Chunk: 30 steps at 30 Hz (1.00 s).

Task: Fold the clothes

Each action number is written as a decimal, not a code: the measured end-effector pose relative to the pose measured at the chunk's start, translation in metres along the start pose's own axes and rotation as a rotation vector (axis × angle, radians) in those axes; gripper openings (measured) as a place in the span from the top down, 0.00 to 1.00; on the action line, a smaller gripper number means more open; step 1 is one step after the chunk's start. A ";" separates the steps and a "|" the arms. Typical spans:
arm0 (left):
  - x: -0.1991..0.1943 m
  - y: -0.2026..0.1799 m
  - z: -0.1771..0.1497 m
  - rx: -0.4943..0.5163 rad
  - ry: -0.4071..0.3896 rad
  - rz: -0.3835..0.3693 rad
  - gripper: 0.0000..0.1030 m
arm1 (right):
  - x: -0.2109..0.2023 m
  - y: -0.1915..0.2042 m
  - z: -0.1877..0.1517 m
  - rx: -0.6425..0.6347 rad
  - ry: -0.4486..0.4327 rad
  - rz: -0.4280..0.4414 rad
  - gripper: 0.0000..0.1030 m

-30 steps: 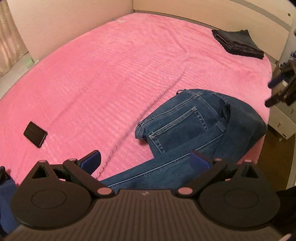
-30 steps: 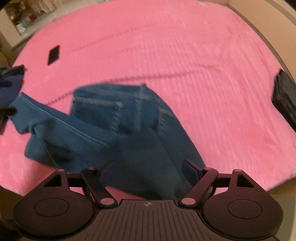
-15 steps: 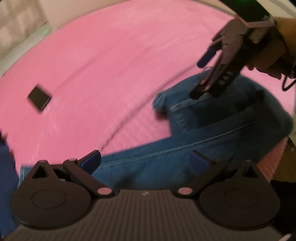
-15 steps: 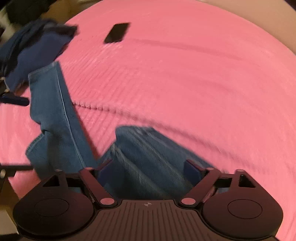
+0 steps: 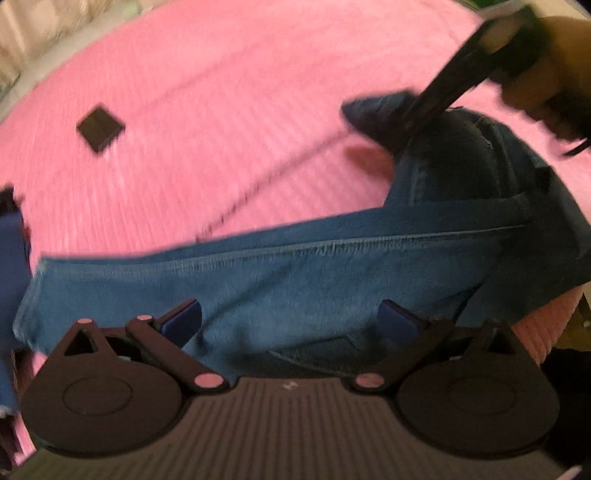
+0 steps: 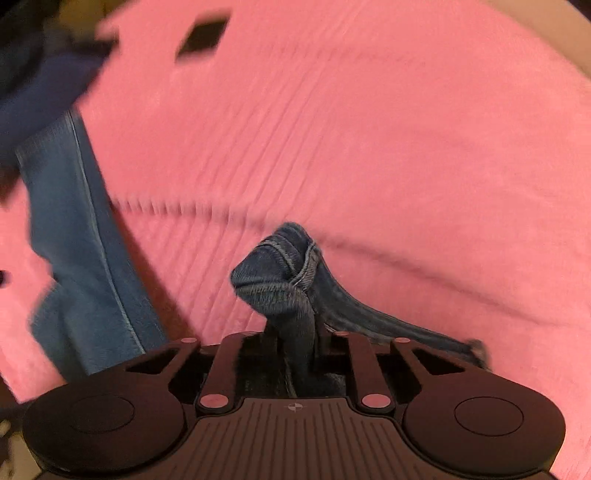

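Observation:
Blue jeans [image 5: 295,280] lie across the near edge of a pink bed [image 5: 229,96]. My left gripper [image 5: 291,321] is open, its blue pads either side of the leg fabric just above it. My right gripper [image 6: 295,347] is shut on a bunched fold of the jeans' waistband [image 6: 284,269] and lifts it off the bed. In the left wrist view the right gripper [image 5: 402,122] shows at the upper right, pinching the dark waist end. A jeans leg [image 6: 77,236] runs down the left of the right wrist view.
A black phone [image 5: 100,127] lies on the bed at the left; it also shows in the right wrist view [image 6: 201,35]. Another dark blue garment [image 6: 37,81] sits at the bed's left edge. The bed's edge drops off at the right [image 5: 554,325].
My right gripper has closed on the jeans' waistband and raised it. My left gripper has moved down toward the jeans leg, staying open.

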<state>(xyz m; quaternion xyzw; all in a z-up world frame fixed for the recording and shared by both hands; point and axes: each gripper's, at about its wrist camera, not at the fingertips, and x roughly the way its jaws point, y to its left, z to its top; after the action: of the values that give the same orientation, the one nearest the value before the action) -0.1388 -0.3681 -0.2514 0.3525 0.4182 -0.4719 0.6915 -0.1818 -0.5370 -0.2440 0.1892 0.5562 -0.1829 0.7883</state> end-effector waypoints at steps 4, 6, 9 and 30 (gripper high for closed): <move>-0.029 0.005 0.018 0.054 -0.105 0.008 0.03 | -0.085 -0.033 -0.009 0.128 -0.179 -0.024 0.89; -0.045 0.011 0.027 0.057 -0.155 0.018 0.03 | -0.121 -0.039 -0.005 0.171 -0.262 -0.039 0.89; -0.072 0.022 0.036 0.044 -0.223 0.039 0.03 | -0.169 -0.041 0.005 0.233 -0.390 -0.020 0.90; -0.078 -0.066 0.078 0.239 -0.204 -0.028 0.02 | -0.208 -0.241 -0.246 0.942 -0.590 -0.507 0.63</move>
<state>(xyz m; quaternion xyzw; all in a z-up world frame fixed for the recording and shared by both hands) -0.1985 -0.4295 -0.1553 0.3766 0.2913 -0.5612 0.6770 -0.5660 -0.6048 -0.1467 0.3205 0.2013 -0.6360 0.6725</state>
